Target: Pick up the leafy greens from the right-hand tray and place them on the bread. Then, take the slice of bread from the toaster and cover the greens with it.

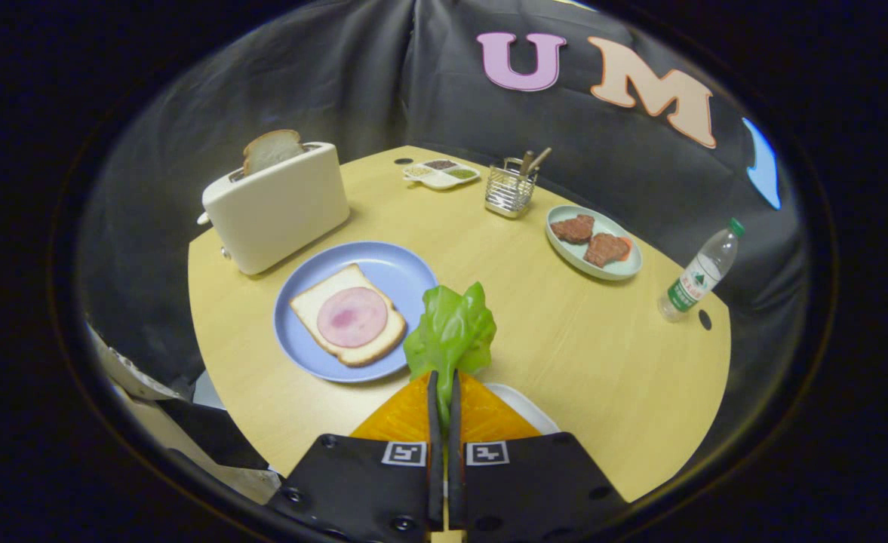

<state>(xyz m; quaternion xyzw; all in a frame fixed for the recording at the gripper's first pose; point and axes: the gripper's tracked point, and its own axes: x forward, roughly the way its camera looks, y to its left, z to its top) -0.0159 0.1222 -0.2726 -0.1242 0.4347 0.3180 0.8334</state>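
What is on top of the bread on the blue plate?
A round pink slice of ham lies on the bread, hiding its middle. The greens are not on it yet; the gripper holds them beside the blue plate.

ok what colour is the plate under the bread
Light blue round plate, clearest in the gripper view.

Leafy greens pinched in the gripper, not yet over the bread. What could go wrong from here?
1. The gripper pinches only the lower edge of the leafy greens, so they may slip or flop in transit.
2. The ham covers much of the bread; the greens could slide off onto the blue plate.
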